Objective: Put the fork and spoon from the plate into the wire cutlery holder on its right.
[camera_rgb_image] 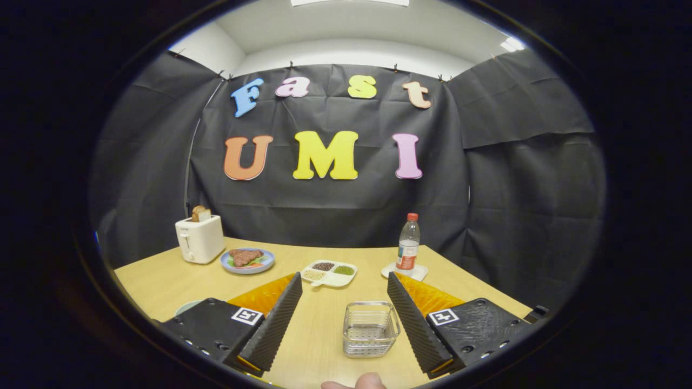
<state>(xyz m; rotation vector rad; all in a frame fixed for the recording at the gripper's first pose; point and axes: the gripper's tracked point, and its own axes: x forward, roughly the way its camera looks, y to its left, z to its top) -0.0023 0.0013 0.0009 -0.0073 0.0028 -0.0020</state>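
The tongs [341, 302] stand wide open with nothing held, above the bench [324, 346]. The wire holder [371, 328] sits on the bench between the fingers, nearer the right one and apart from both. A pale plate edge [186, 308] peeks out behind the left finger; whether the fork and spoon lie on it cannot be told. Beyond the tongs stand a toaster [199, 237], a food plate [247, 260], a divided dish [329, 272] and a bottle [408, 242]. A fingertip [363, 381] shows below.
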